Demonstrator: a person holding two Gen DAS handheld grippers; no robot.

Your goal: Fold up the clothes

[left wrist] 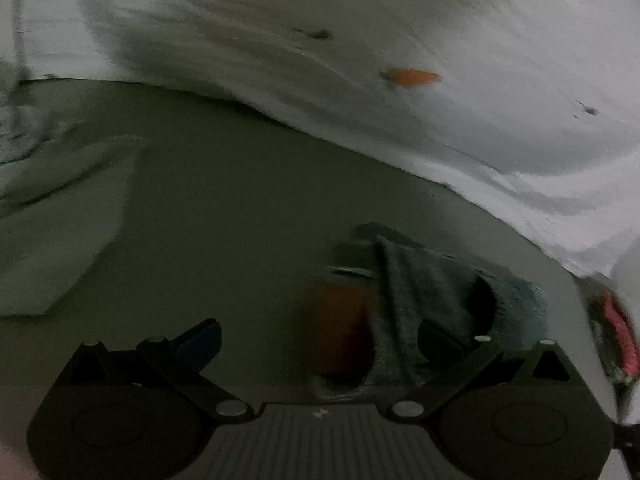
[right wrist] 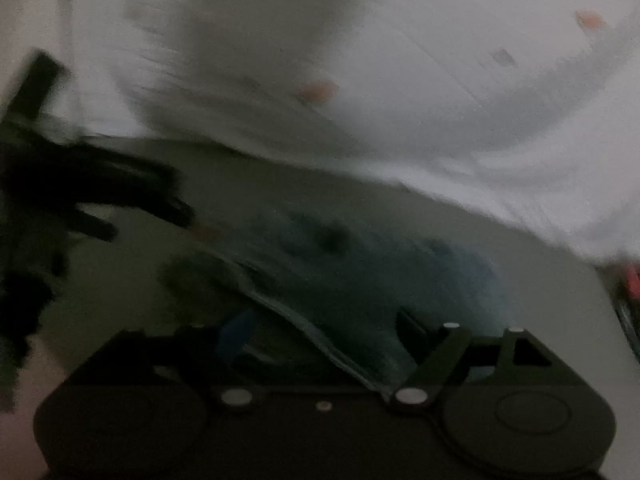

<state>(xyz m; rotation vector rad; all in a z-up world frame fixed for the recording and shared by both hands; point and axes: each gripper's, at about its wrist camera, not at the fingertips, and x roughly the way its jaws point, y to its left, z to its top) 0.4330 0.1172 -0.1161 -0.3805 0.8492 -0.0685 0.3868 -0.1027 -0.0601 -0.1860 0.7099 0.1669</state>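
Observation:
A small teal garment [left wrist: 420, 292] with an orange patch [left wrist: 340, 320] lies crumpled on the grey surface [left wrist: 240, 200]. My left gripper [left wrist: 318, 340] is open, its fingers wide apart. The garment sits between them, close against the right finger [left wrist: 436, 336]. In the blurred right wrist view the same teal garment [right wrist: 340, 272] spreads across the space between the fingers of my right gripper [right wrist: 320, 332]. That gripper is open and its pads do not press on the cloth. The black body of the left gripper [right wrist: 92, 204] shows at the left edge, just left of the garment.
A large white sheet with orange and dark marks [left wrist: 360, 40] covers the far side. A pale folded cloth [left wrist: 60, 240] lies at the left. A pink-red object [left wrist: 616, 332] sits at the right edge.

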